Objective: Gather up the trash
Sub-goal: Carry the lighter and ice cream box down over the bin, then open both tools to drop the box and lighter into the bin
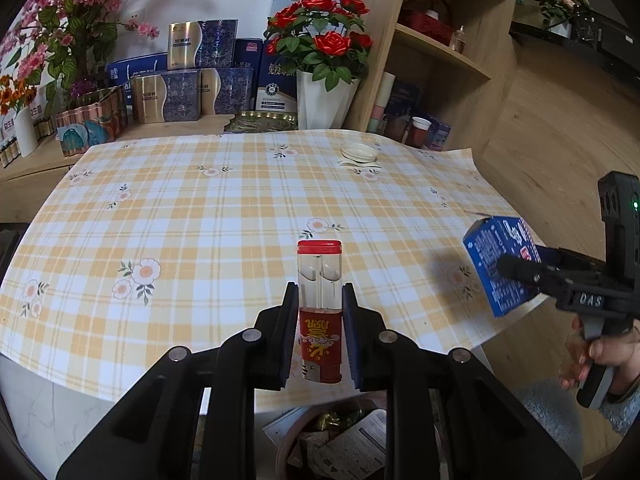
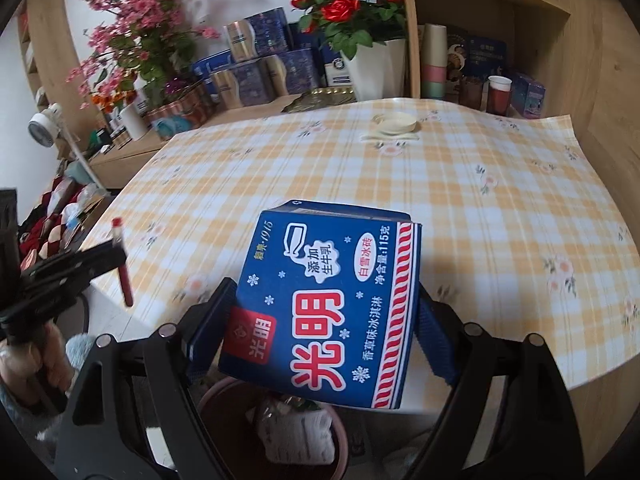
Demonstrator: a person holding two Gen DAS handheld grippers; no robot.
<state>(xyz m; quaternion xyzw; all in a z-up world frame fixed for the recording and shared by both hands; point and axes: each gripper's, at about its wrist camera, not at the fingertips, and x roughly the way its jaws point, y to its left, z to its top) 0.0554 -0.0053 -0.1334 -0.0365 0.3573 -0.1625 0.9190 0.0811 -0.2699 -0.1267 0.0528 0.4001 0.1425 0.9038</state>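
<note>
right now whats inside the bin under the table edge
The bin holds a crumpled white wrapper; the left view shows printed paper and gold foil. The blue carton and gripper frames cover the rest, so deeper contents are hidden.

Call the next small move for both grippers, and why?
Probably ease both over the bin and let go. The left gripper is shut on the red lighter, the right gripper on the blue carton, and the bin sits just below them.

You see a yellow and white checked cloth [image 1: 240,208] with little flowers across the middle of the frame. Your lighter [image 1: 320,312] is red and clear. Your box [image 2: 328,304] is blue with red and white stripes. Upper middle, the roses [image 1: 320,28] are red.
</note>
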